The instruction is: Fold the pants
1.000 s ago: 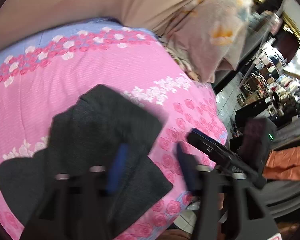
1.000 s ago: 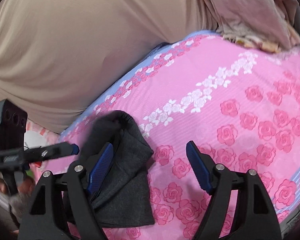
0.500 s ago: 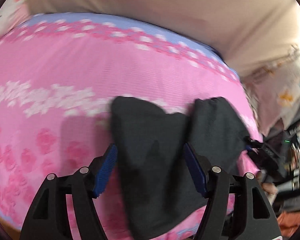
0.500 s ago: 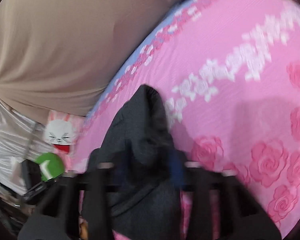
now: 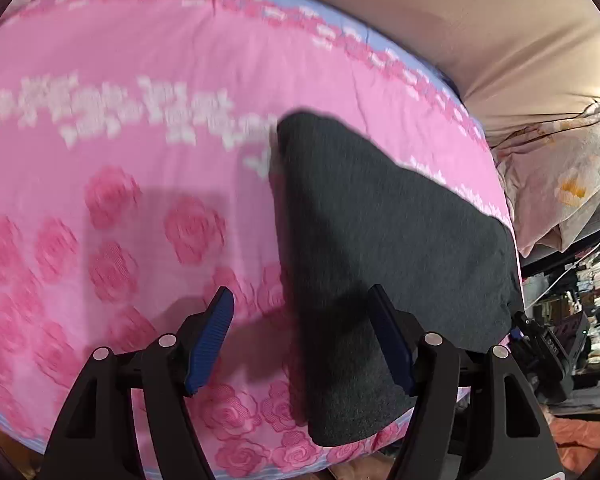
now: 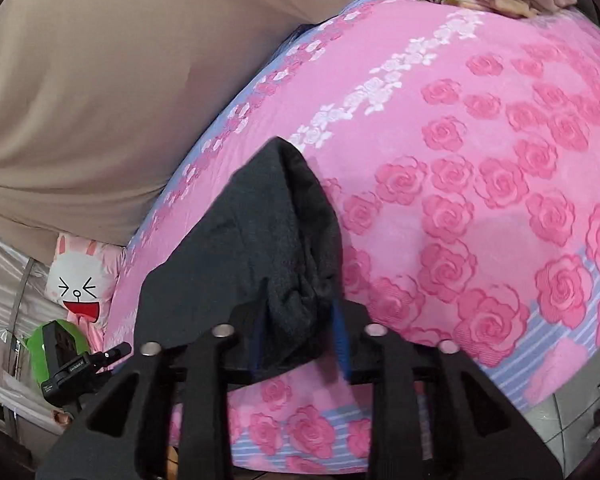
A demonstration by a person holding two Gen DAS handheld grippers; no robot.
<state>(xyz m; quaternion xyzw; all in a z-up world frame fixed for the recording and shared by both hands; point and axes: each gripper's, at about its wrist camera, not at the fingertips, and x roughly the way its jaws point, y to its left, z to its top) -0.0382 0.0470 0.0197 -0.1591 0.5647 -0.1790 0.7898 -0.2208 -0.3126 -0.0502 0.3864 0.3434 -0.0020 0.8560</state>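
Observation:
The dark grey pants (image 5: 384,240) lie folded into a compact rectangle near the front edge of the pink rose-print bed sheet (image 5: 148,168). My left gripper (image 5: 300,340) is open above the sheet, its left finger over pink cloth and its right finger over the pants' left edge. In the right wrist view the pants (image 6: 256,232) bunch up toward me. My right gripper (image 6: 298,340) is shut on a thick fold of the pants at their near end.
A beige padded headboard (image 6: 100,80) rises behind the bed. A floral pillow (image 5: 560,184) lies at the bed's right end. A bunny-face cushion (image 6: 80,280) sits past the other end. The other gripper's body (image 6: 68,364) shows low left. Cluttered shelves (image 5: 592,288) stand off the bed.
My right gripper has closed on the pants' near fold; it was open a second ago. My left gripper has swung round to the pants' left side and stays open.

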